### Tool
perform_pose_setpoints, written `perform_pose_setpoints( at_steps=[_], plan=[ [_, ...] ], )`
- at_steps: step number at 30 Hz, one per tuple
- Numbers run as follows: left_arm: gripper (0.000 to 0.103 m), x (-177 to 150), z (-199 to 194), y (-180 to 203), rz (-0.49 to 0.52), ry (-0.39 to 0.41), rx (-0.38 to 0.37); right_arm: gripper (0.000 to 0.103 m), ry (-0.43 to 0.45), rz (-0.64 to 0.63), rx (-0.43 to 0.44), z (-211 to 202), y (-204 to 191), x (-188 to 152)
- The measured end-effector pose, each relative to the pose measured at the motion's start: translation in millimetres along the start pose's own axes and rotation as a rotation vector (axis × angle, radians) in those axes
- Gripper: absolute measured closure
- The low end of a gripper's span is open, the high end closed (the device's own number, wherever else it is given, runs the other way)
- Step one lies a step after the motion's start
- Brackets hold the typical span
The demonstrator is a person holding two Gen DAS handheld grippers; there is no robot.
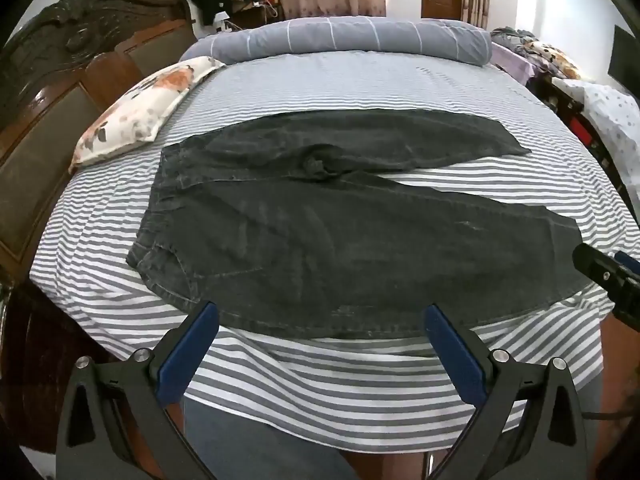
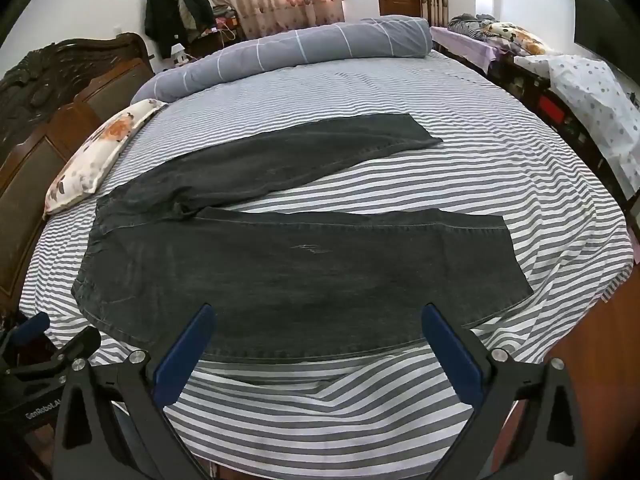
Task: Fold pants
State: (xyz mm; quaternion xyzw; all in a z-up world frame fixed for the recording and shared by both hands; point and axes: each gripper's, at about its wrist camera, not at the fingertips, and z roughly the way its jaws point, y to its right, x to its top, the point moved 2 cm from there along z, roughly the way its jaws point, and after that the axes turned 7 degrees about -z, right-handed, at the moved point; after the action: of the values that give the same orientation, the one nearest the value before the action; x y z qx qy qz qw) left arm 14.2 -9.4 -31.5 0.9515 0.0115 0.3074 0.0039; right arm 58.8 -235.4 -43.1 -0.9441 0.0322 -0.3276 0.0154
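The dark grey pants (image 1: 320,232) lay spread flat on the striped bed sheet (image 1: 360,88), waistband toward the floral pillow (image 1: 140,108) on the left and the two legs splayed apart in a V toward the right, the far leg angled away from the near one with a bunched knot of cloth at the crotch. Both tools hung above the near edge of the bed with nothing between their pads: the left gripper (image 1: 320,344) stood wide over the near hem of the seat and thigh, and the right gripper (image 2: 320,344) stood equally wide over the near leg further along. Neither touched the fabric. The step in hand appeared to be the first fold, laying one leg over the other, and doing it well would call for a grip at two well-separated points on the same leg: one near the waistband corner, the other near the cuff, so the cloth would lift as one straight edge rather than sag in the middle. The crumpled crotch would probably need smoothing, or the fold would trap a lump. Whether the near hem lay over the mattress edge or just short of it was hard to judge through the fisheye bend, so the pads should come down gently and pinch denim only, not the sheet beneath.
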Motion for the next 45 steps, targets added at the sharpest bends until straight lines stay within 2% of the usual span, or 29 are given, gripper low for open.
perform_pose_setpoints(
  at_steps=[10, 17, 21, 30, 45],
  plan=[
    [0.002, -6, 3, -1, -0.014, -0.019, -0.002, 0.001, 0.01, 0.006, 0.017, -3, 4, 1],
    [0.002, -7, 0, -5, -0.047, 0.008, -0.048, 0.001, 0.012, 0.008, 0.028, -6, 4, 2],
    [0.002, -9, 2, -4, -0.029, -0.006, -0.044, 0.001, 0.015, 0.007, 0.03, -7, 4, 3],
    [0.002, -9, 0, 2, -0.01, -0.007, 0.016, 0.001, 0.024, 0.015, -0.001, -8, 12, 5],
    [0.002, -9, 1, 3, -0.011, -0.003, 0.014, 0.001, 0.017, 0.015, -0.025, -6, 14, 4]
  ],
)
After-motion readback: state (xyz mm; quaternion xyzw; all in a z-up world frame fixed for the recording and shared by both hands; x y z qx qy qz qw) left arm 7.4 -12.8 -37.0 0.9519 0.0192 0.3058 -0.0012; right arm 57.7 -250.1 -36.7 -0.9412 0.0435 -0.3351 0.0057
